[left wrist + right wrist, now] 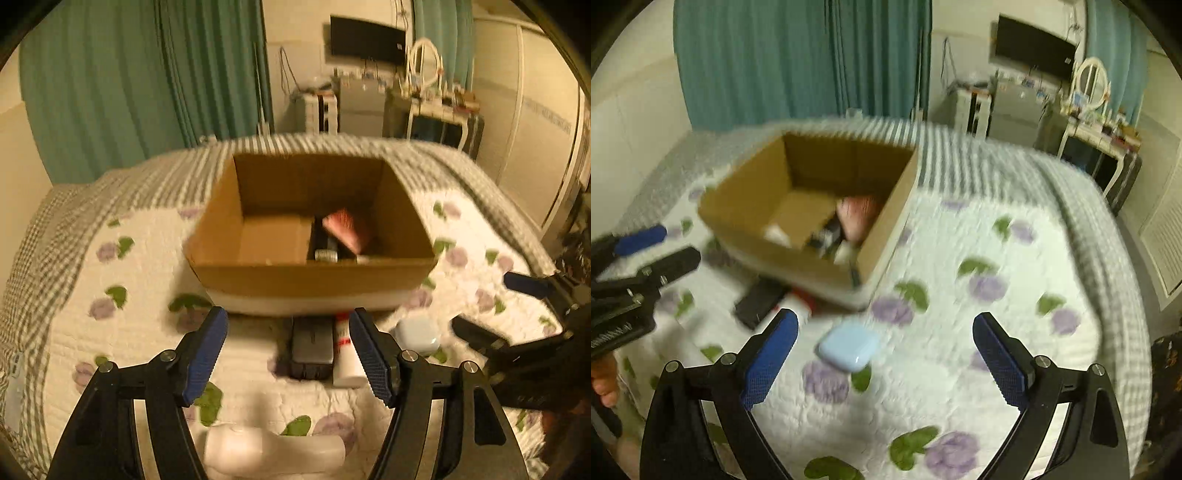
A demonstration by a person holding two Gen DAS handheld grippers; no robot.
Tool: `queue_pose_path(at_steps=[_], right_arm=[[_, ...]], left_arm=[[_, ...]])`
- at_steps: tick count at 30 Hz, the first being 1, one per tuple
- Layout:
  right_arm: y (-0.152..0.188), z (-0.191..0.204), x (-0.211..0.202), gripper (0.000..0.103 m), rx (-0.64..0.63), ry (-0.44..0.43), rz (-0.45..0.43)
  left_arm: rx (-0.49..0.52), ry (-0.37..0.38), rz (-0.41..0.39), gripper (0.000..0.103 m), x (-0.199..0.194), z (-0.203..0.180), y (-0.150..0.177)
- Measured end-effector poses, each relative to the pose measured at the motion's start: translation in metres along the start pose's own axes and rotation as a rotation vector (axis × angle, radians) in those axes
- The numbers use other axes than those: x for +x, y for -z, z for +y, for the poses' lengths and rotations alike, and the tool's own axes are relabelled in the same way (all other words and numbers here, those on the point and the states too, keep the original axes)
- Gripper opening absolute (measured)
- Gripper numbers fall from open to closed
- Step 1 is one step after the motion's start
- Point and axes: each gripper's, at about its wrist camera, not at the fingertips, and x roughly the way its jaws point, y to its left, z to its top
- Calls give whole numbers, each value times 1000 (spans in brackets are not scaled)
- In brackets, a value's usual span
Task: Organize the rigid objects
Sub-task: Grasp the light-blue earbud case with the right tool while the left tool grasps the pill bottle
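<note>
Left wrist view first: the bed (129, 258), under its white quilt with purple flowers and green leaves, fills my whole lower field. On it at twelve o'clock sits the open cardboard box (314, 275); inside, toward its right half, lie a pink item (343, 227) and some dark things too blurred to name. Just in front of the box, between my fingers, a dark grey rectangular case (310, 347) lies touching a white tube (345, 354) with a red label at its right. At two o'clock from the tube rests a pale blue case (419, 334). At six o'clock, a white bottle (273, 448) lies on its side.

My left claw (288, 354) stands wide apart, holding nothing, its blue pads either side of the case and tube.

From the right wrist view, my right claw (884, 356) is likewise spread wide and empty, with the pale blue case (847, 349) on the quilt between its fingers, nearer the left one. The box (798, 254) is at eleven o'clock, the left claw (659, 245) at nine.
</note>
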Motion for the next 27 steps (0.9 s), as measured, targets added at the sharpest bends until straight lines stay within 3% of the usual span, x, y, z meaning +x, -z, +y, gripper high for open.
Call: queue_pose_path(at_steps=[4, 7, 10, 12, 20, 23, 27], right_arm=[[13, 9, 41, 96, -18, -55, 77], [18, 11, 67, 94, -32, -42, 121], [20, 9, 83, 79, -25, -77, 149], [19, 7, 79, 58, -33, -88, 138], [14, -46, 34, 57, 83, 20, 56], [13, -56, 23, 57, 126, 23, 36], [15, -61, 15, 57, 144, 9, 23]], left_arm=[[9, -33, 65, 71, 25, 1, 9], [-7, -29, 90, 71, 36, 4, 12], [-7, -23, 107, 71, 44, 1, 12], [11, -7, 116, 71, 46, -5, 14], [112, 73, 151, 69, 48, -54, 25], [132, 100, 194, 69, 57, -68, 31], [196, 30, 193, 69, 70, -83, 33]])
